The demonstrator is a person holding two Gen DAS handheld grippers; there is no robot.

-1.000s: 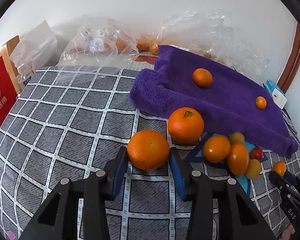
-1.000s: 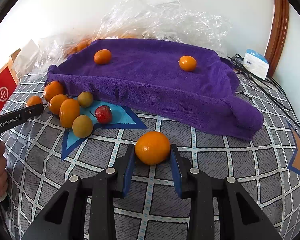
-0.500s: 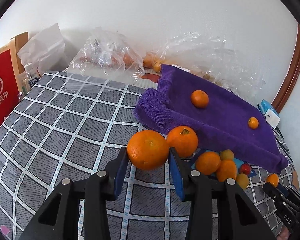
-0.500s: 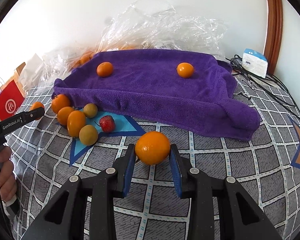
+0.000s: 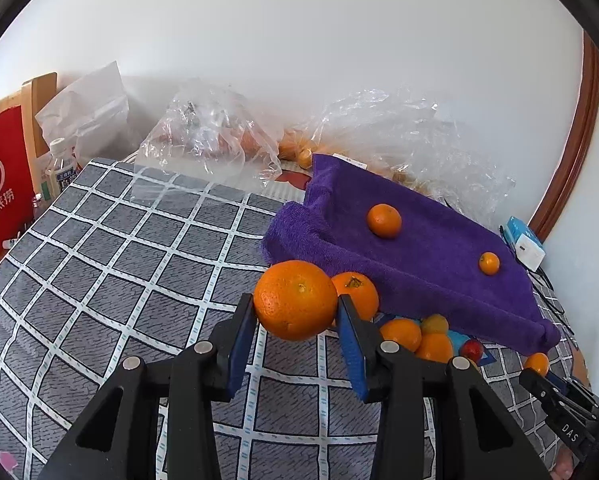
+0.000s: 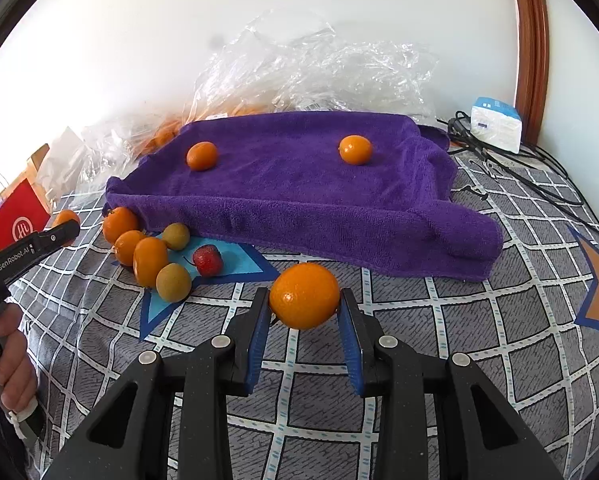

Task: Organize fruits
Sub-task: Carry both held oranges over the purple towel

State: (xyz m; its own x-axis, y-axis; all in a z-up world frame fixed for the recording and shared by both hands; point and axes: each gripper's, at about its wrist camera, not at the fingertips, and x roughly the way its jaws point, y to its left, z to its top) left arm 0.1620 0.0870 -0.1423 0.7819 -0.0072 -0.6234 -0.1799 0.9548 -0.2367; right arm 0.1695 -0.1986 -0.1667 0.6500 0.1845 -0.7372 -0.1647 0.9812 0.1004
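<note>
Left gripper (image 5: 295, 312) is clamped on a big orange (image 5: 295, 300), dead centre of the left wrist view and looking lifted clear of the checked cover (image 5: 119, 264). Right gripper (image 6: 304, 312) is pinching a smaller orange (image 6: 304, 295) the same way, centre of its own view, just in front of the purple towel (image 6: 299, 196).

Progress-wise I'd call it early going. Only two fruits sit on the towel so far: one tangerine (image 6: 202, 155) toward its upper left and another (image 6: 355, 149) toward its upper right, well apart. If the towel is the sorting spot, which is my guess, the two gripped oranges are next in line.

Still left: a little heap (image 6: 151, 248) at the left of the right wrist view, right by the towel's front edge. It's a few oranges, two greenish-yellow fruits and one red fruit (image 6: 207, 260), all bunched together on a blue star patch.

As for containers, there's no real bowl or basket. Crinkled clear bags (image 5: 211, 148) lie along the wall behind the towel, and I can make out orange fruit through the plastic, but can't count it.
</note>
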